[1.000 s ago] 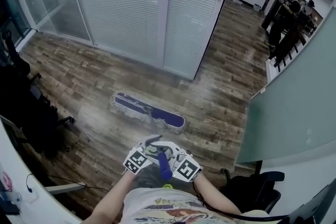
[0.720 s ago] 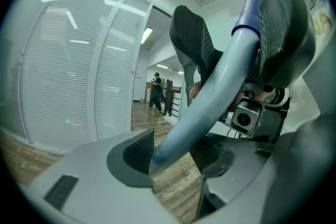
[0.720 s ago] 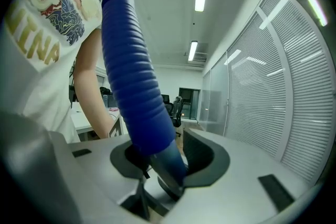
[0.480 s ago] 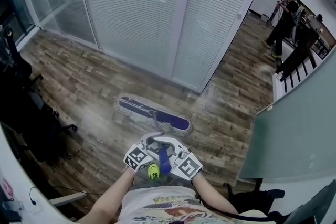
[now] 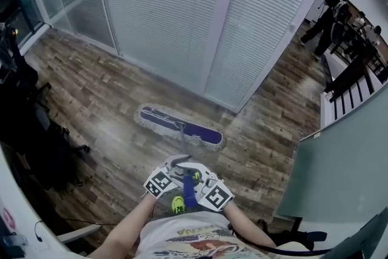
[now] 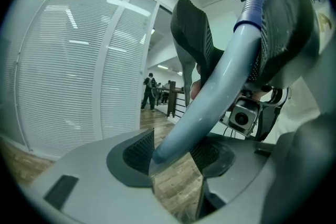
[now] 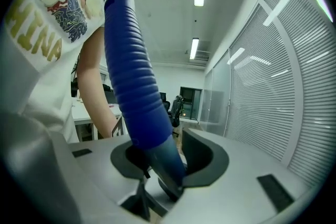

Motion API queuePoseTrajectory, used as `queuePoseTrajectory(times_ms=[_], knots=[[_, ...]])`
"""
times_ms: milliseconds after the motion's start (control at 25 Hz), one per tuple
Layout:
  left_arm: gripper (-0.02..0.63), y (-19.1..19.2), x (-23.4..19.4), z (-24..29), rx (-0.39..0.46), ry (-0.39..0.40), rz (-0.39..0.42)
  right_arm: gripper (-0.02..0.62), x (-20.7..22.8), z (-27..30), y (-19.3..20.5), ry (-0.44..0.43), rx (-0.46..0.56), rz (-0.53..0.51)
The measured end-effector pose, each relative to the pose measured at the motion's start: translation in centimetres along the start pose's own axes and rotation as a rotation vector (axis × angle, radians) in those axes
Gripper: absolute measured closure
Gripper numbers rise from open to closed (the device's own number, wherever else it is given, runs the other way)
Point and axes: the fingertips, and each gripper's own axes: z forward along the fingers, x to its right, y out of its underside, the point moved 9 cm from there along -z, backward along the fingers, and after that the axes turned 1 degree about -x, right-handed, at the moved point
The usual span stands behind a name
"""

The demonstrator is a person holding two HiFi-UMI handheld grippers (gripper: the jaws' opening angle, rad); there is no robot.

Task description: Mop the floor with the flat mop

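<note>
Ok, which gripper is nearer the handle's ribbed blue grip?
The right gripper: the ribbed blue grip starts at its jaws. The left gripper clamps the mop handle lower, on plain shaft.

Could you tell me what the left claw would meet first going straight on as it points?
The left claw is shut on the pale blue-grey mop pole; just beyond, it would probably meet the right claw, on the same pole; depth is unclear.

left gripper (image 5: 175, 162), right gripper (image 5: 196, 173): grey, marker cubes (image 5: 159, 183) | T-shirt (image 5: 182, 243): white, printed
</note>
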Motion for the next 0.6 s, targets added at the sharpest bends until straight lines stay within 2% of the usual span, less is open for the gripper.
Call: queuePoseTrajectory(times_ms=[280,600], knots=[[0.423,-1.7,-8.6,4.1,0.010,-0.028,-0.017,0.456,9.2,2.7,1.7,-0.007,0.019,-0.011],[0.422,-5.2,-20.2,11.6,-0.014,-0.025,-0.013,0.454,23.4,4.4,3.7,-0.017,0.039,0.003]])
